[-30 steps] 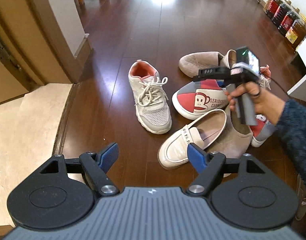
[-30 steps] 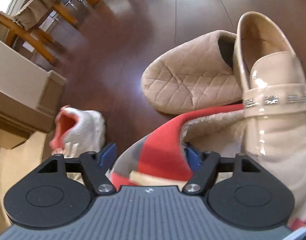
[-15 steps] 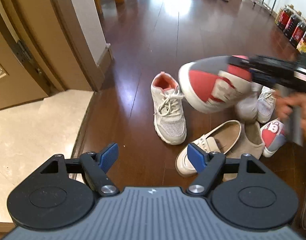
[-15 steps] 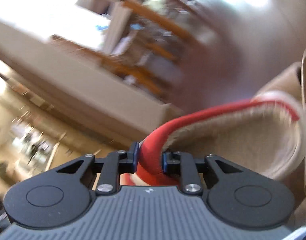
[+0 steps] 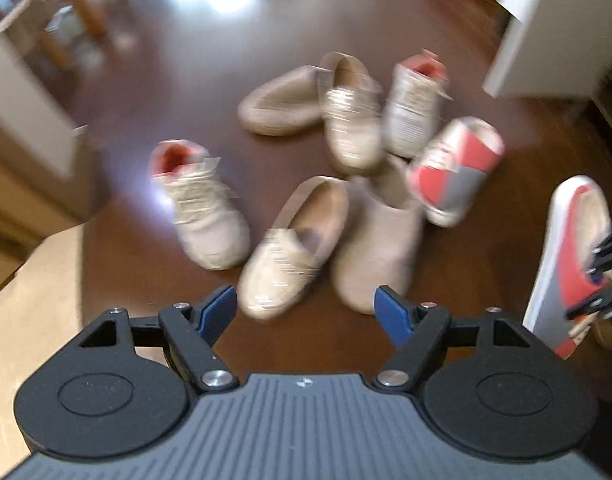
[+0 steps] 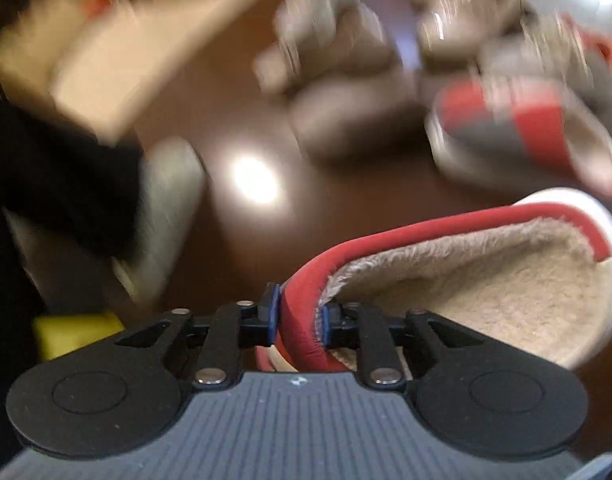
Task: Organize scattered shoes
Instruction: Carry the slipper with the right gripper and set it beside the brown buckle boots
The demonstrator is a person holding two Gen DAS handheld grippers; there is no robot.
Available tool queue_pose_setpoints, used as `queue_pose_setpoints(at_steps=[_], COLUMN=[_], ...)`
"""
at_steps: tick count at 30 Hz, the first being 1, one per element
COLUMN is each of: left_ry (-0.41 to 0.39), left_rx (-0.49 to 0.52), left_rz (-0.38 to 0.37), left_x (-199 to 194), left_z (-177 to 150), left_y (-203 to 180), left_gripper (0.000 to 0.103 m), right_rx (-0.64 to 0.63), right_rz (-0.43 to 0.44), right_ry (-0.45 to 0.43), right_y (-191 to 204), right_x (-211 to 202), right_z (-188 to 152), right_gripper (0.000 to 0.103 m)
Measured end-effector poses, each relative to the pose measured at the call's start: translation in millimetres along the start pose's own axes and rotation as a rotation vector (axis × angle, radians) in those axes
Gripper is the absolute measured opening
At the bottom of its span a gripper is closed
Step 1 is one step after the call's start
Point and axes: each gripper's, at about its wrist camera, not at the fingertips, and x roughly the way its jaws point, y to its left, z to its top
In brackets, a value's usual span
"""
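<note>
My right gripper (image 6: pixel 298 316) grips the red rim of a fleece-lined red and grey slipper (image 6: pixel 486 280), and its jaws are opening with the rim still pressed between the pads. In the left wrist view that slipper (image 5: pixel 566 248) hangs at the right edge in the right gripper (image 5: pixel 602 276). Its mate (image 5: pixel 458 164) lies in the pile on the dark wood floor. Around it lie two white sneakers (image 5: pixel 202 208) (image 5: pixel 416 108), two cream loafers (image 5: pixel 298 240) (image 5: pixel 350 116) and two beige slippers (image 5: pixel 382 240) (image 5: pixel 278 104). My left gripper (image 5: pixel 306 308) hovers open over the near loafer, holding nothing.
A white cabinet (image 5: pixel 546 40) stands at the upper right and a wall corner (image 5: pixel 26 100) at the left. Pale tile (image 5: pixel 34 280) borders the wood floor at the lower left. Chair legs (image 5: pixel 78 0) stand far back. Dark clothing (image 6: pixel 46 160) fills the right wrist view's left side.
The right gripper has closed on the red slipper, lifted it out of the pile and carried it to the right side. The left gripper has swung sideways and rolled, staying open.
</note>
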Motion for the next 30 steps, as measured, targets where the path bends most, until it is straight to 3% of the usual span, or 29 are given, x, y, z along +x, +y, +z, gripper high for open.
queue_pose_setpoints(at_steps=[1, 2, 4, 6, 8, 10, 12, 15, 16, 18, 21, 26, 30], left_ry=[0.016, 0.027, 0.031, 0.005, -0.031, -0.047, -0.057, -0.085, -0.090, -0.070, -0.022, 0.052, 0.077], left_rx=[0.026, 0.046, 0.113, 0.209, 0.326, 0.404, 0.428, 0.382, 0.348, 0.315, 0.285, 0.258, 0.238], left_rz=[-0.030, -0.052, -0.099, -0.109, -0.081, -0.072, -0.082, -0.111, -0.127, -0.141, -0.154, -0.183, -0.208], left_x=[5.1, 7.3, 11.2, 15.2, 26.5, 47.2, 65.3, 103.6, 120.0, 146.5, 177.5, 194.1, 200.6], left_z=[3.7, 5.9, 9.4, 9.7, 9.5, 12.3, 16.8, 28.4, 32.6, 35.3, 30.5, 1.5, -16.2], left_y=[-17.6, -30.3, -63.4, -100.7, -138.1, -173.9, -197.6, -239.2, -255.1, -278.3, -301.9, -311.8, -314.5], left_gripper=[0.077, 0.077, 0.077, 0.077, 0.077, 0.077, 0.077, 0.077, 0.077, 0.077, 0.074, 0.074, 0.074], right_rx=[0.014, 0.053, 0.194, 0.401, 0.530, 0.709, 0.790, 0.896, 0.916, 0.914, 0.876, 0.829, 0.707], right_rz=[-0.114, -0.210, -0.340, -0.373, -0.378, -0.376, -0.374, -0.399, -0.414, -0.432, -0.421, -0.392, -0.374], right_ry=[0.031, 0.007, -0.111, -0.301, -0.397, -0.497, -0.526, -0.536, -0.528, -0.544, -0.550, -0.497, -0.478], right_y=[1.3, 3.1, 8.1, 18.5, 26.2, 36.8, 37.8, 34.7, 32.5, 32.6, 33.2, 34.4, 29.6], right_x=[12.3, 15.1, 8.8, -1.7, 0.3, 16.6, 36.8, 70.1, 77.3, 88.3, 87.8, 76.6, 68.1], right_z=[-22.5, -41.8, -80.3, -123.1, -149.9, -176.6, -181.5, -179.6, -177.9, -177.6, -194.4, -223.8, -241.3], right_gripper=[0.036, 0.056, 0.073, 0.081, 0.094, 0.094, 0.094, 0.094, 0.099, 0.101, 0.094, 0.092, 0.095])
